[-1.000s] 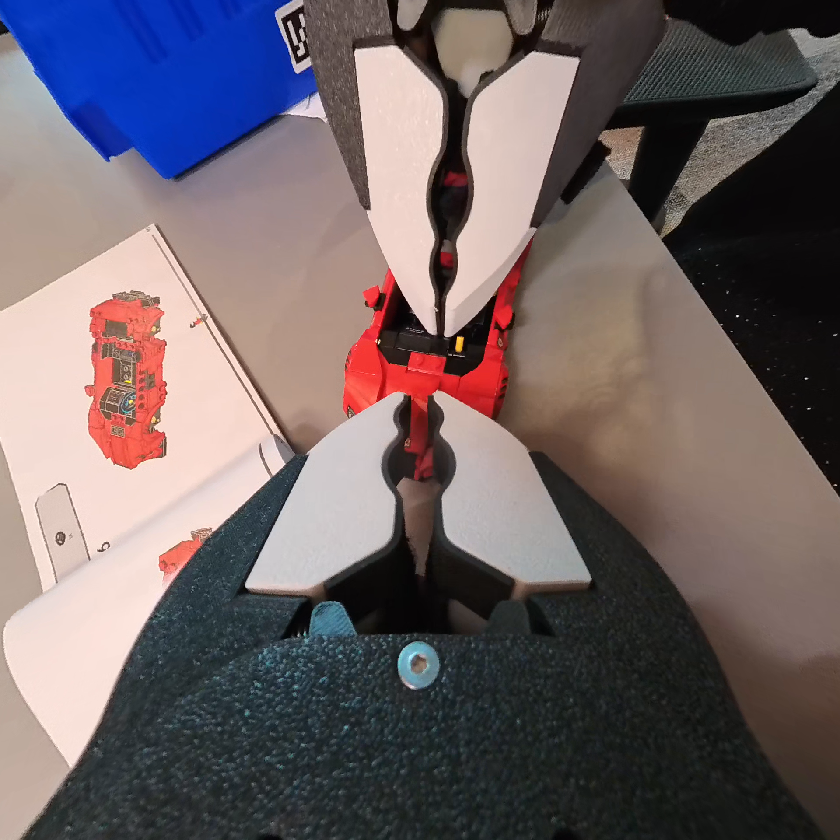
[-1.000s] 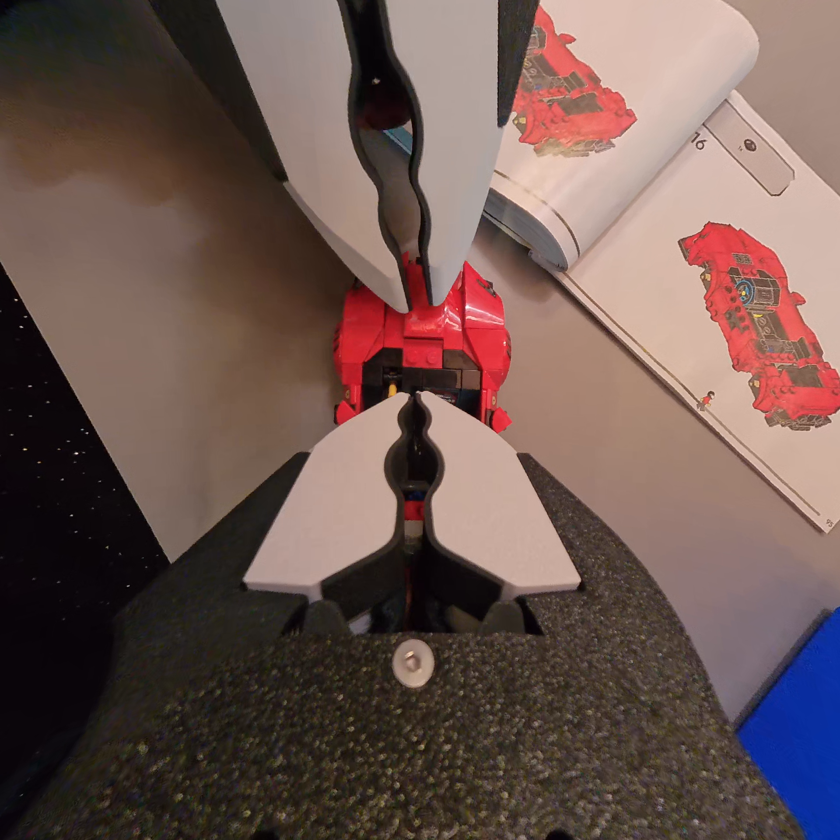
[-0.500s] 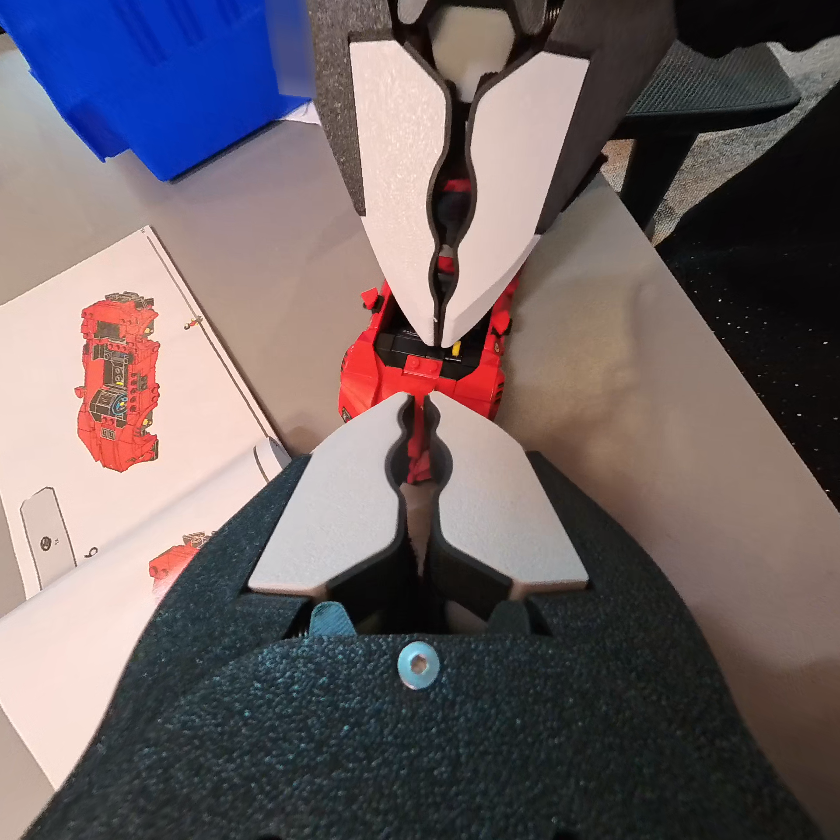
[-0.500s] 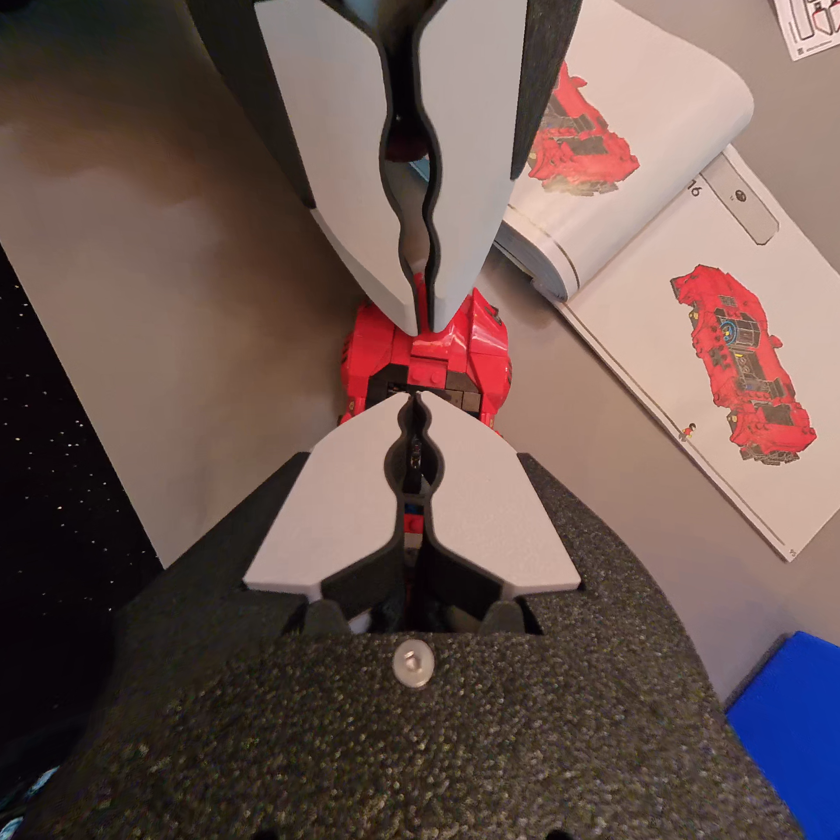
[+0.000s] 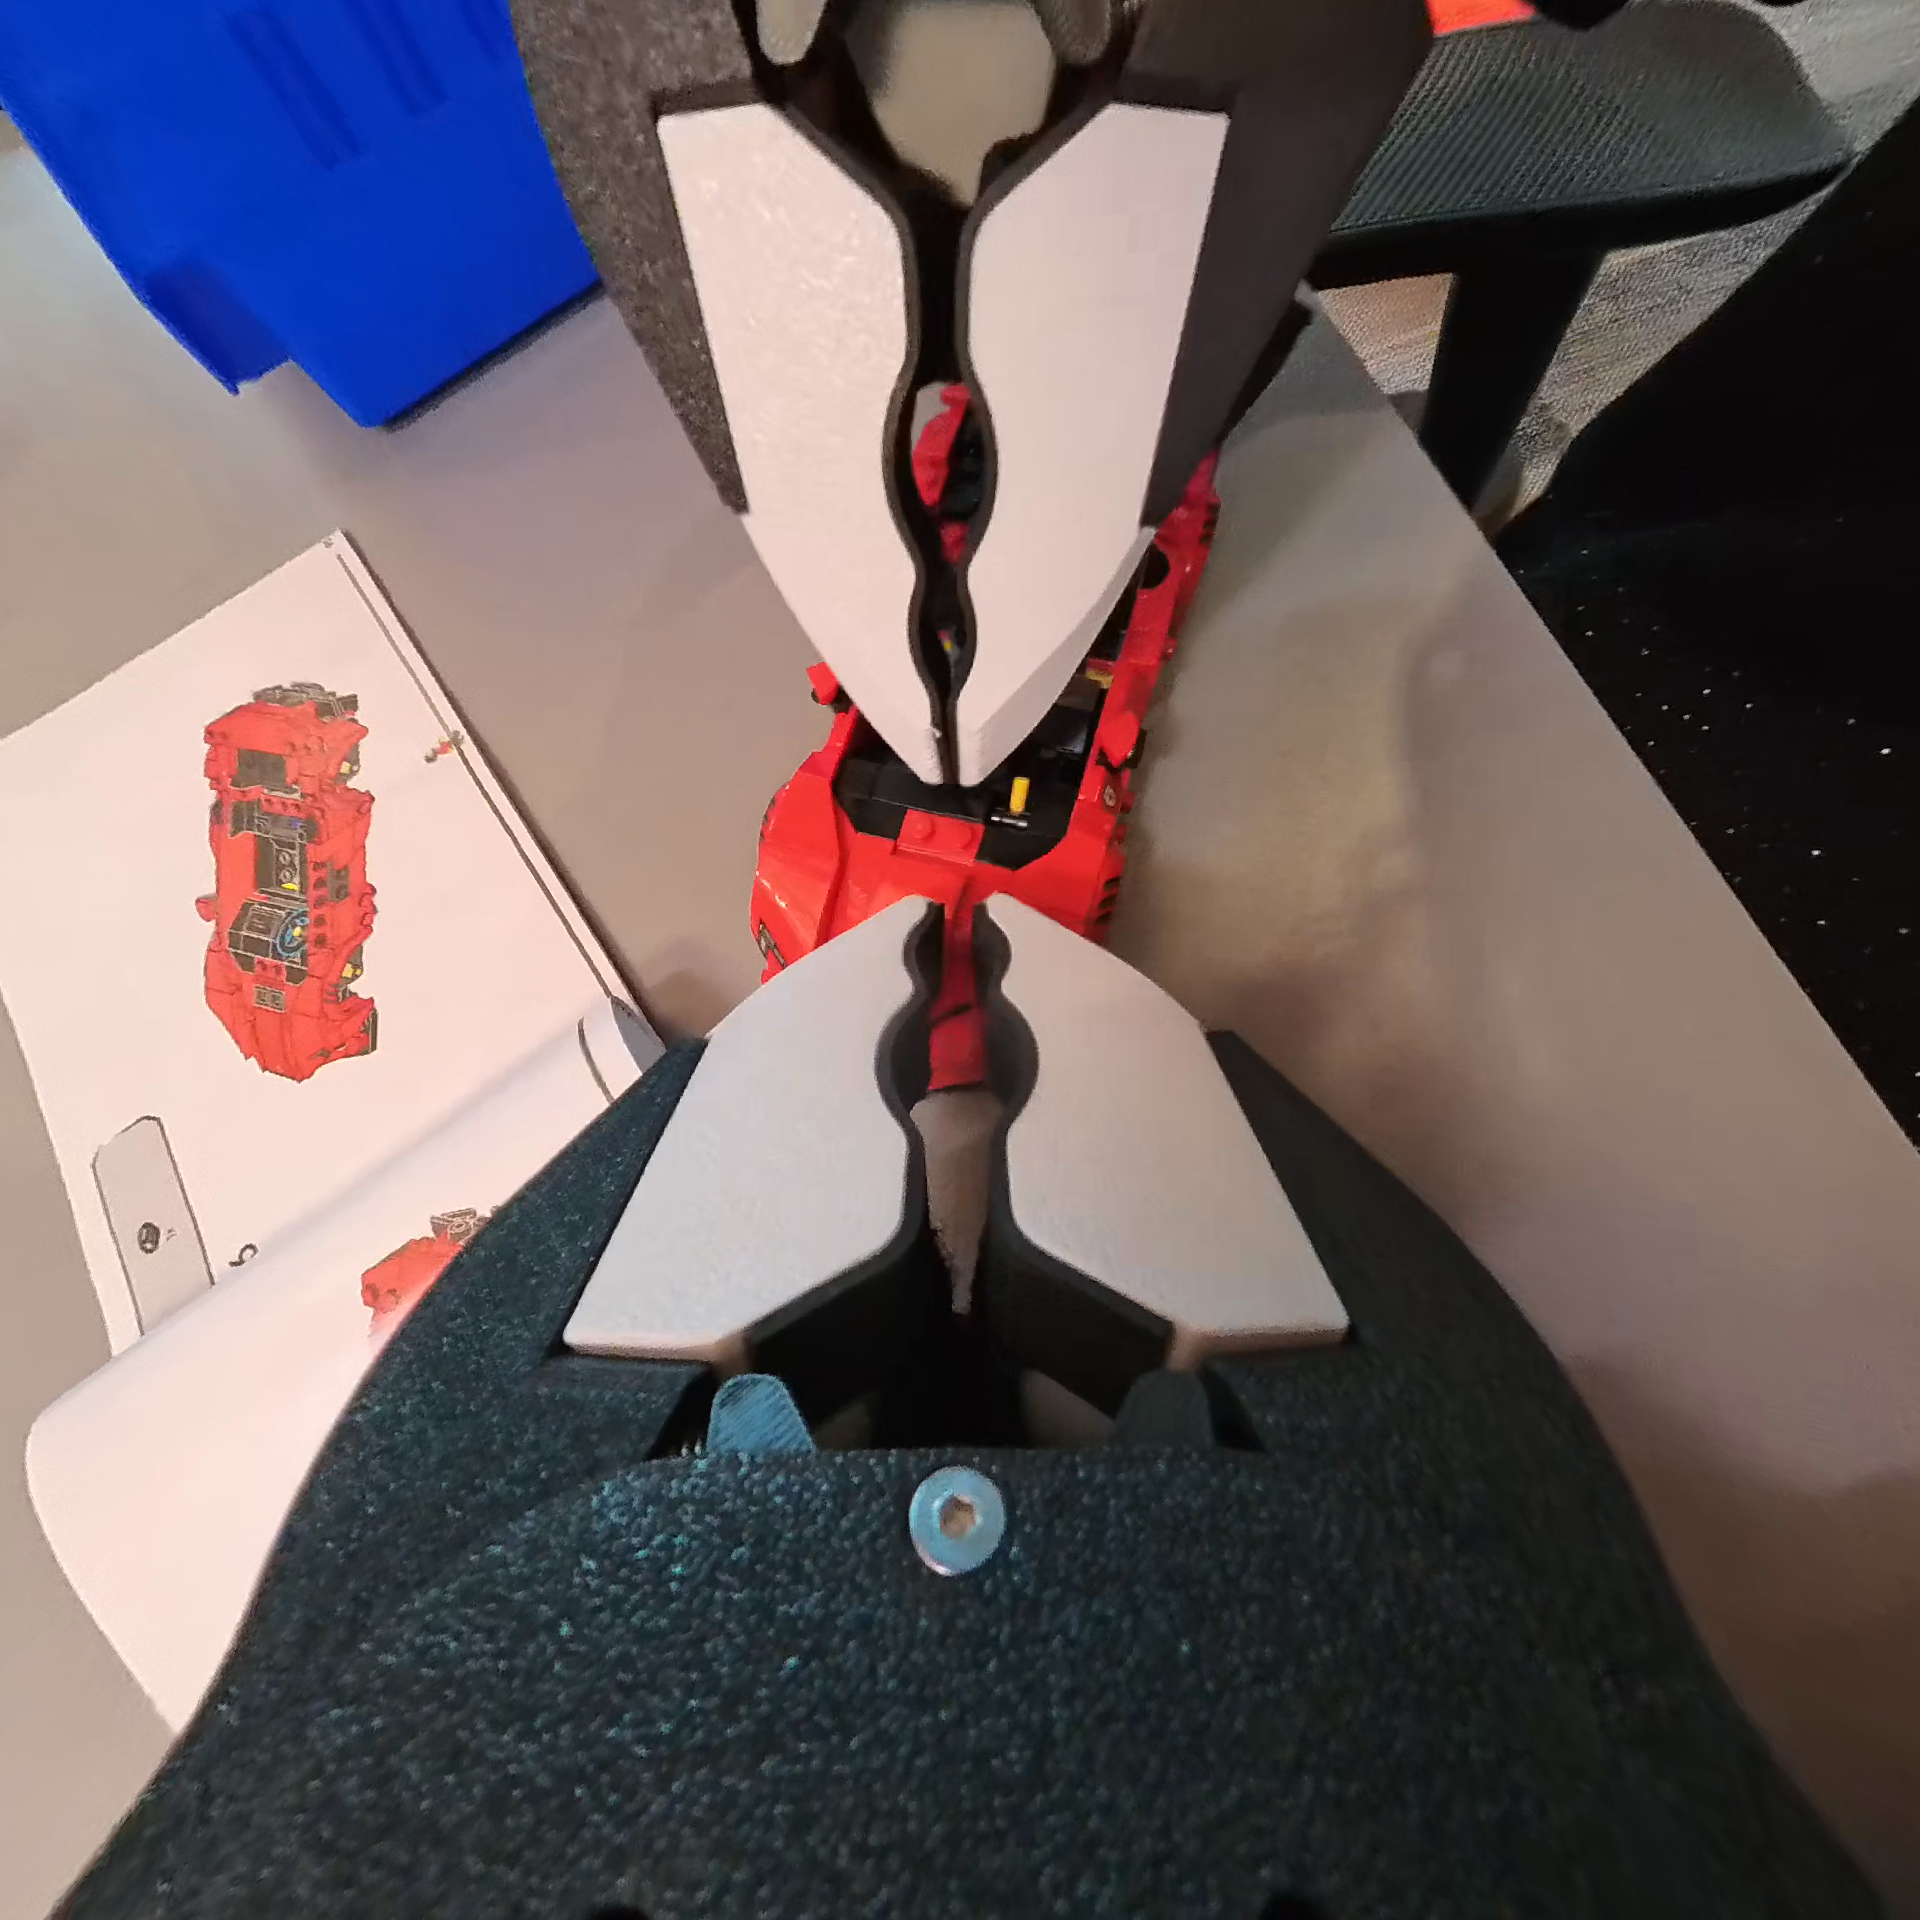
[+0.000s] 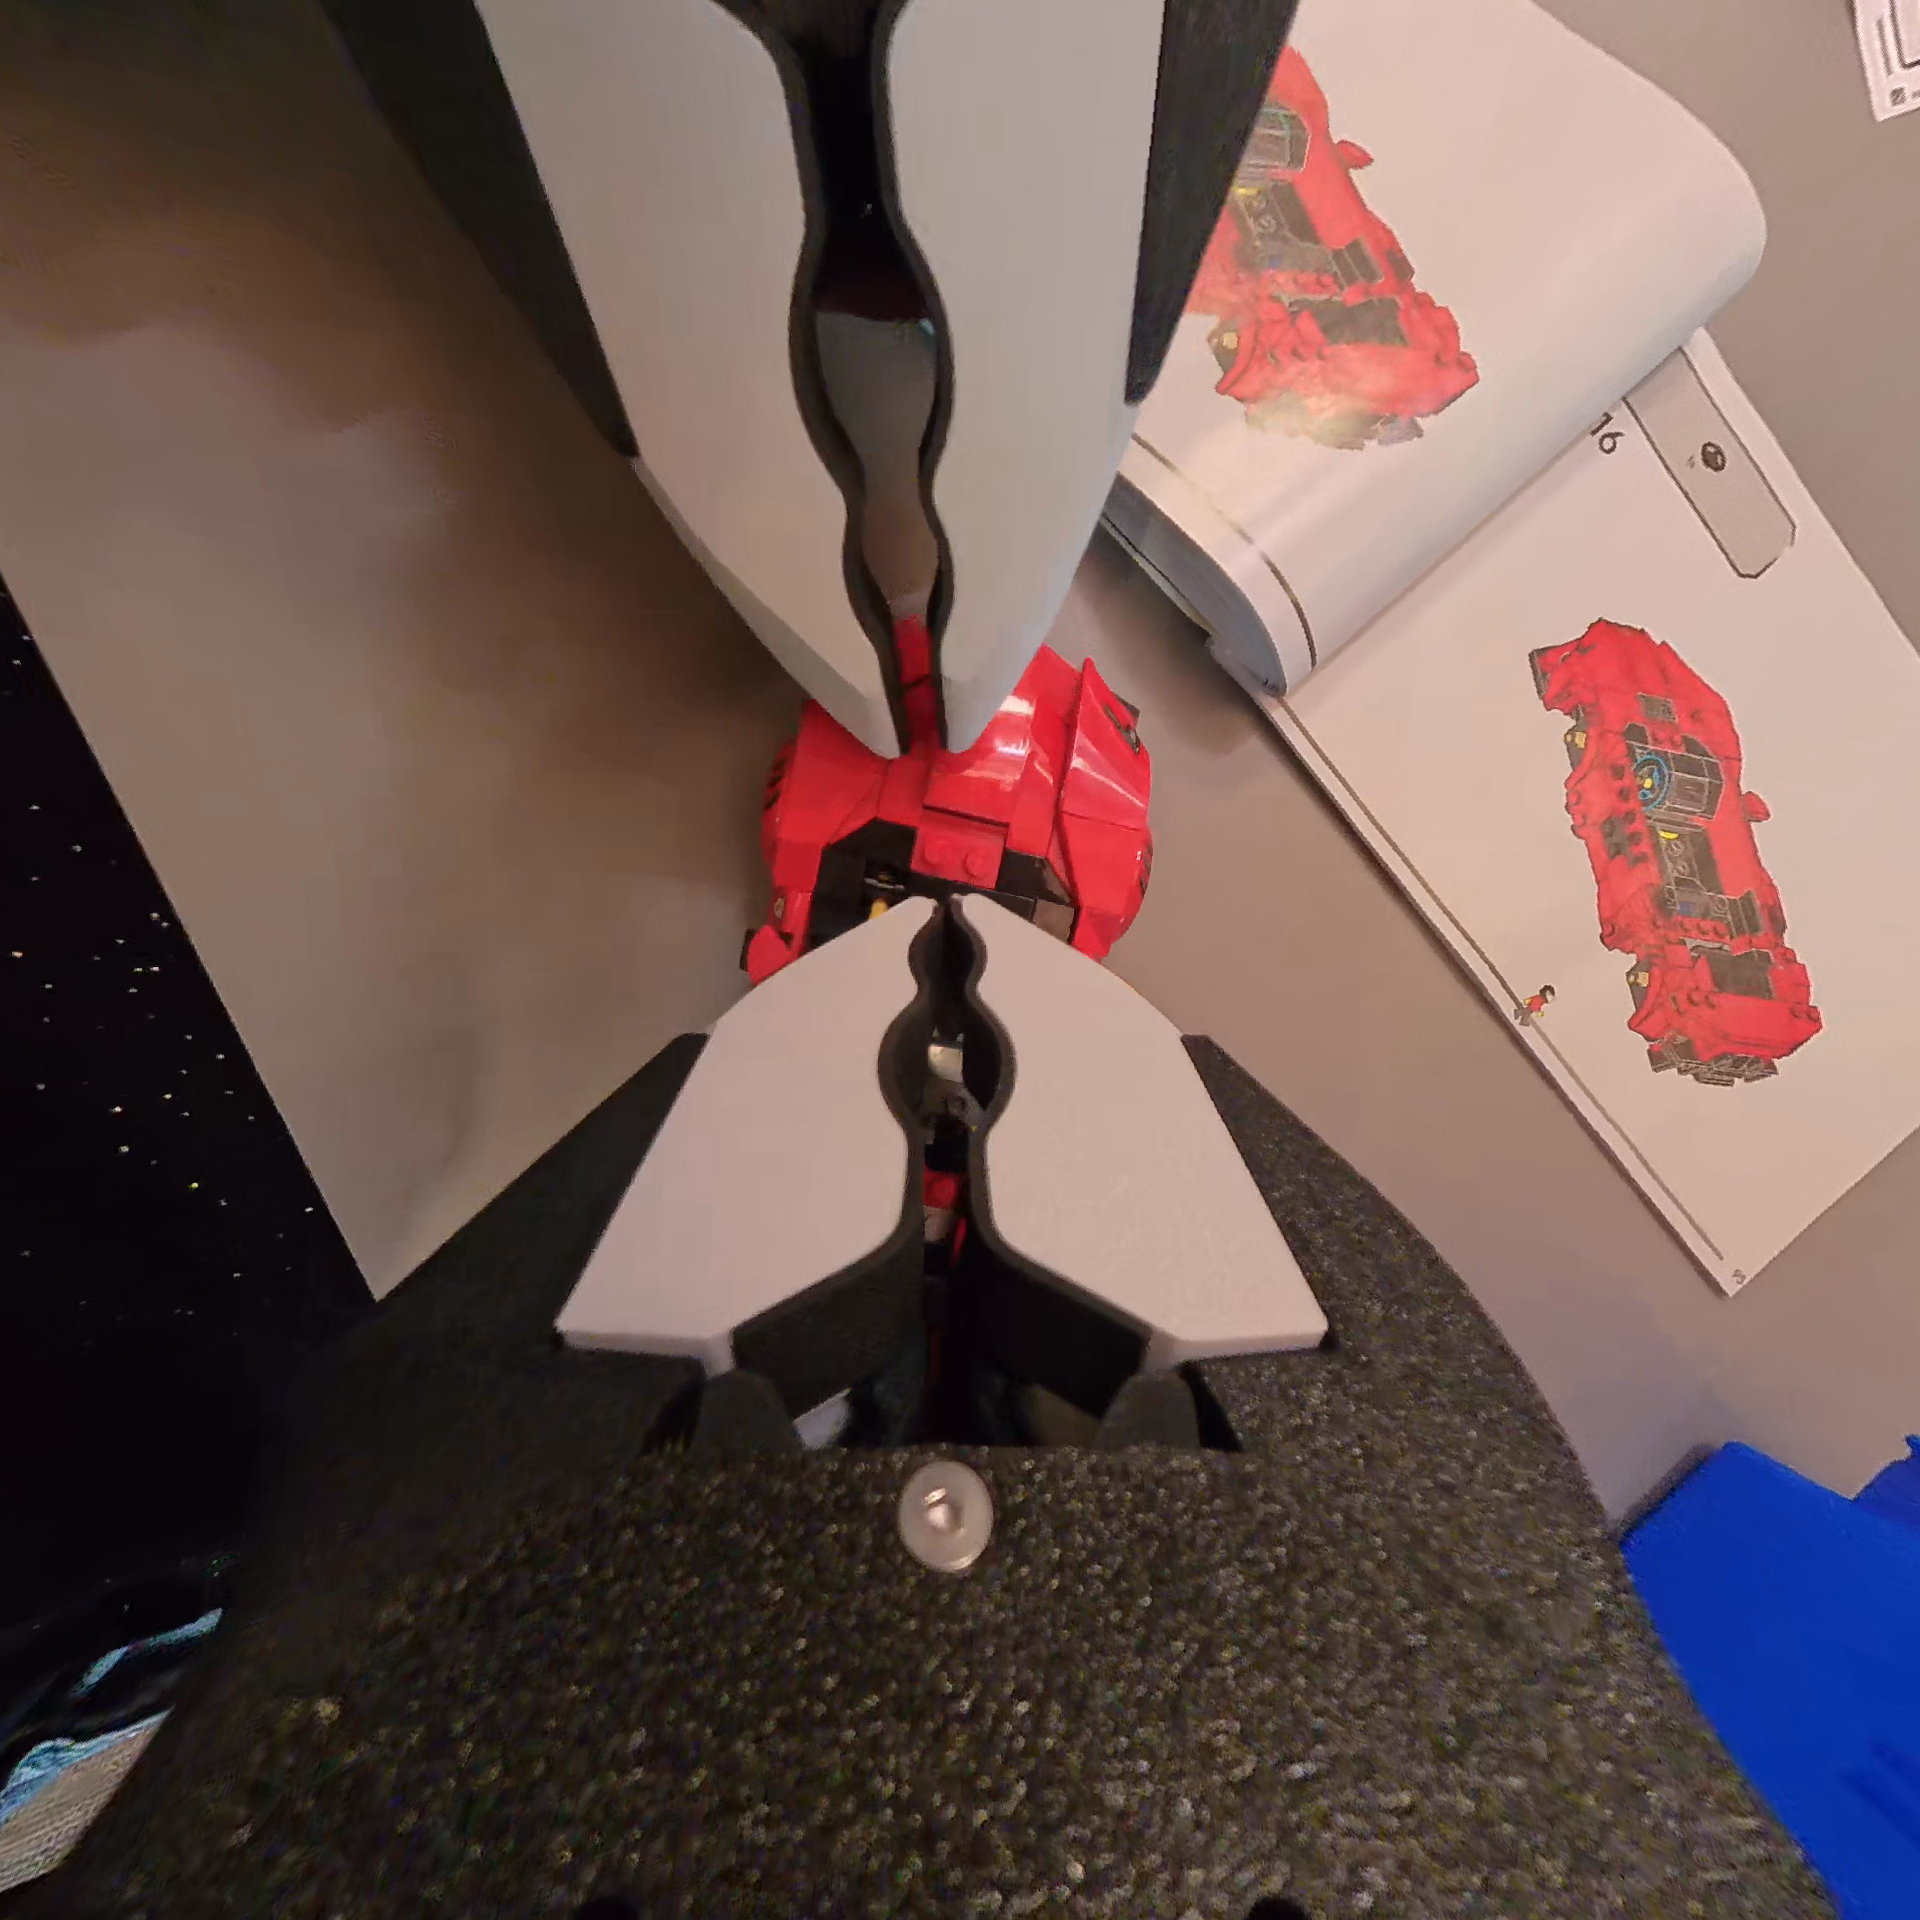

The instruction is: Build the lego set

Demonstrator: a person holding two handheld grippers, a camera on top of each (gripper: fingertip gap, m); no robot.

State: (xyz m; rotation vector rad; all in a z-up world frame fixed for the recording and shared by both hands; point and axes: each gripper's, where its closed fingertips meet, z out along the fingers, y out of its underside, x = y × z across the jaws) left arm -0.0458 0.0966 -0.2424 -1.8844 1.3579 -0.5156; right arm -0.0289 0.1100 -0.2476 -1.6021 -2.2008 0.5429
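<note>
Red lego car (image 5: 935,862) between both grippers' fingers (image 5: 790,1143).

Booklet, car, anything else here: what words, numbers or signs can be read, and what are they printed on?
I don't repeat writing; here is where it stands.
Booklet: a printed number beside a grey part drawing on the open page.
Sheet at the picture's top corner: black print, mostly cut off.
Car: nothing legible.
Bin: no writing shows.
</note>
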